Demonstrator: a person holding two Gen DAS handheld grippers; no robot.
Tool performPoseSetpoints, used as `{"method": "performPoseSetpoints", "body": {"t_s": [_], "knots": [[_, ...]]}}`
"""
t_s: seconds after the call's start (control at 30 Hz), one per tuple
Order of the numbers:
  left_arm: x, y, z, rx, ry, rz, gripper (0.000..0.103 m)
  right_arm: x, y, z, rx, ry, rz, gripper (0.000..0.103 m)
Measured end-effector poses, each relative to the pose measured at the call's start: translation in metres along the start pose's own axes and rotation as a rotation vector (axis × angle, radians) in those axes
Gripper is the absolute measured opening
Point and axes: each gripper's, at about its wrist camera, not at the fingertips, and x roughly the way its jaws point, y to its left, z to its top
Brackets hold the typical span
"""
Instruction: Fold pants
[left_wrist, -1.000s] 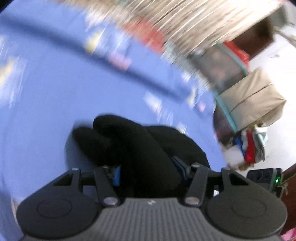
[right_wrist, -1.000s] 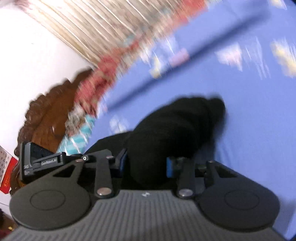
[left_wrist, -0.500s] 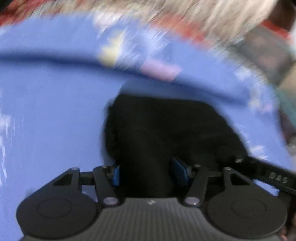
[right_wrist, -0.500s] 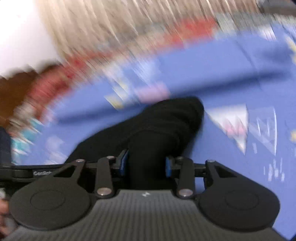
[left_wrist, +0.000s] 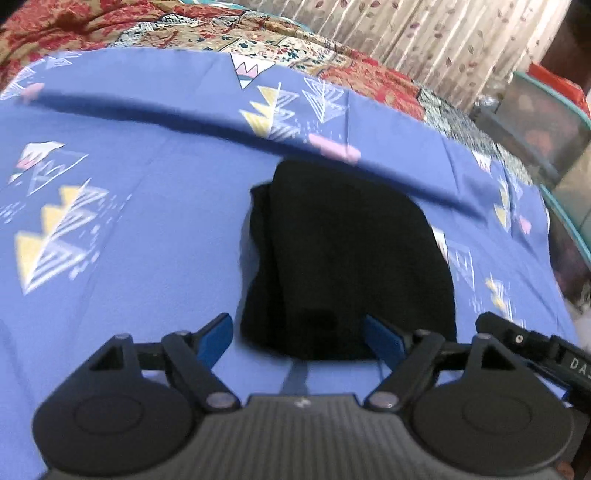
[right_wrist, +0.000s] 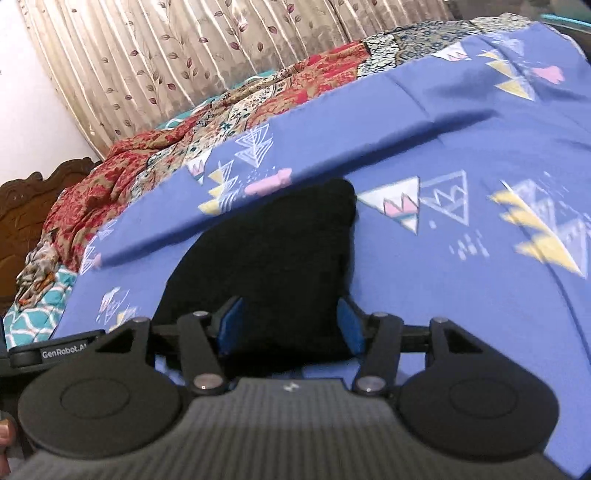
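Observation:
The black pants (left_wrist: 343, 258) lie folded into a compact bundle on the blue patterned bedsheet (left_wrist: 129, 229). My left gripper (left_wrist: 299, 338) is open, its blue pads on either side of the bundle's near edge without pinching it. In the right wrist view the pants (right_wrist: 273, 258) lie flat on the sheet (right_wrist: 461, 295). My right gripper (right_wrist: 288, 328) is open too, and its blue pads straddle the near edge of the bundle. Part of the right gripper (left_wrist: 535, 354) shows at the right edge of the left wrist view.
A raised fold of the sheet (left_wrist: 221, 125) runs just behind the pants. A red and beige patchwork quilt (right_wrist: 221, 110) lies beyond it, with a leaf-print curtain (right_wrist: 184, 48) behind. A carved wooden headboard (right_wrist: 26, 206) stands far left. Boxes (left_wrist: 546, 122) stand off the bed's right side.
Both grippers have opened and let go of the pants, which now lie flat on the sheet. The cameras have swung level and stopped moving.

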Motion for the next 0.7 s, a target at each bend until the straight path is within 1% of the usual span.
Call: {"method": "performPoseSetpoints", "body": {"t_s": [0.07, 0.13, 0.33, 0.37, 0.43, 0.47, 0.5, 0.7], "knots": [[-0.018, -0.007, -0.023, 0.033, 0.005, 0.033, 0.086, -0.012, 0.008, -0.016, -0.008, 0.014, -0.013, 0.059], [-0.035, -0.011, -0.045, 0.050, 0.012, 0.056, 0.092, -0.024, 0.014, -0.033, -0.007, 0.039, -0.029, 0.059], [-0.062, -0.016, -0.096, 0.058, 0.057, 0.123, 0.095, -0.053, 0.019, -0.080, 0.017, 0.116, -0.065, 0.060], [-0.066, -0.017, -0.102, 0.064, 0.060, 0.136, 0.096, -0.058, 0.020, -0.085, 0.018, 0.127, -0.066, 0.060], [-0.074, -0.019, -0.113, 0.080, 0.063, 0.157, 0.101, -0.066, 0.025, -0.095, 0.002, 0.150, -0.065, 0.061], [-0.076, -0.020, -0.117, 0.085, 0.062, 0.168, 0.102, -0.068, 0.027, -0.099, -0.010, 0.158, -0.063, 0.065], [-0.080, -0.021, -0.121, 0.090, 0.060, 0.183, 0.103, -0.071, 0.030, -0.102, -0.020, 0.163, -0.062, 0.069], [-0.096, -0.029, -0.137, 0.153, 0.042, 0.247, 0.103, -0.074, 0.039, -0.110, -0.032, 0.190, -0.057, 0.074]]}}
